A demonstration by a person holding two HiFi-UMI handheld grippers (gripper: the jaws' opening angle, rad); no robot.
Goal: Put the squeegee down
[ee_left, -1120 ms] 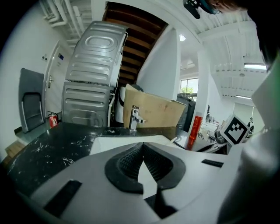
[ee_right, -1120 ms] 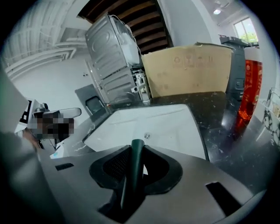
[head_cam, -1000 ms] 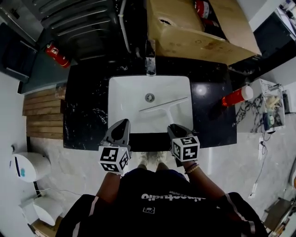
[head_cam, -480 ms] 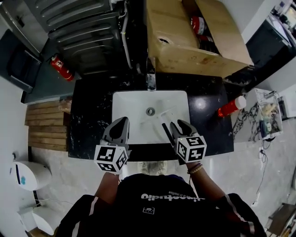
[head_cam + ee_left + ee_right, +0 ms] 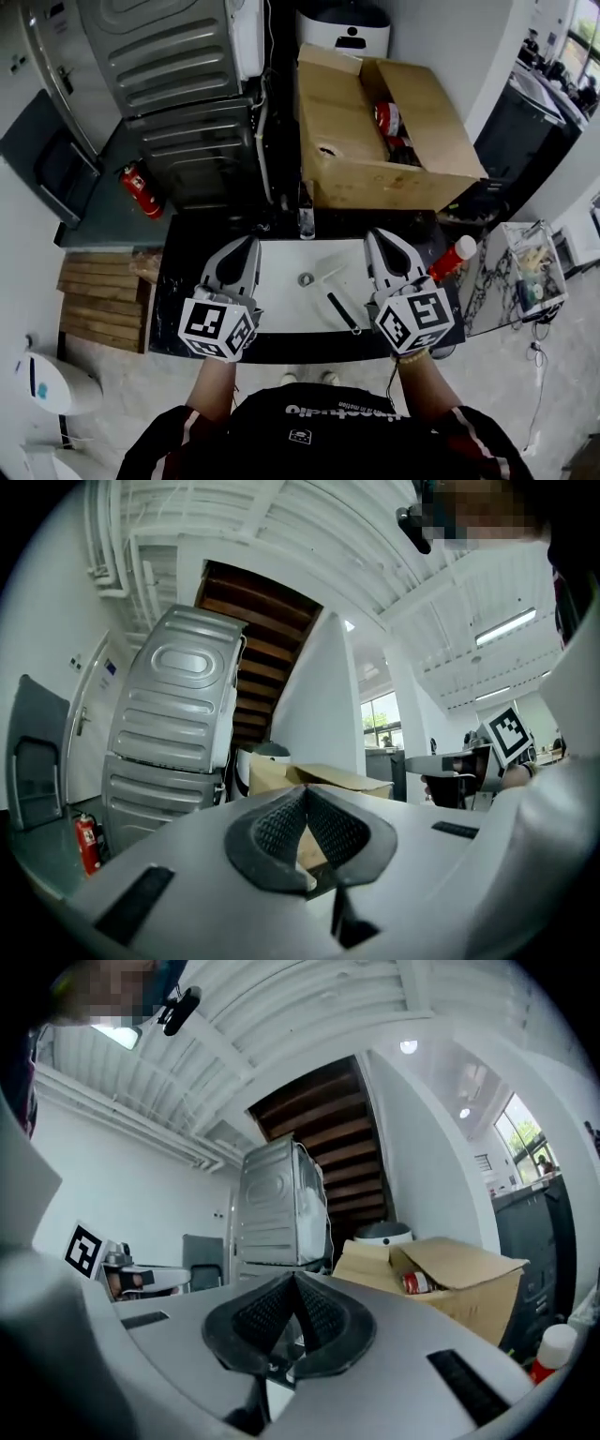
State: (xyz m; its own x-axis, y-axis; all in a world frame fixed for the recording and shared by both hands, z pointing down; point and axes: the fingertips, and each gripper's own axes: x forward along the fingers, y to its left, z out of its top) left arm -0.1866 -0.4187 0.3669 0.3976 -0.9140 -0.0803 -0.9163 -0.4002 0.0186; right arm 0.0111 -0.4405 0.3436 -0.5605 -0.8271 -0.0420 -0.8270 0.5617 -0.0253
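Observation:
The squeegee, with a white blade and a black handle, lies loose in the white sink basin, its handle toward the front right. Both grippers are held level above the sink's front, apart from the squeegee. My left gripper hangs over the basin's left side. Over the basin's right edge is my right gripper. In the left gripper view the left gripper has its jaws shut with nothing between them. The right gripper in its own view is also shut and empty.
The sink sits in a black marble counter with a faucet at the back. An open cardboard box stands behind, with a grey machine to its left. A red bottle stands at the counter's right, a fire extinguisher at far left.
Both grippers have risen from the sink's front edge and now point level. The right gripper has left the squeegee's handle, and the squeegee stays lying in the basin.

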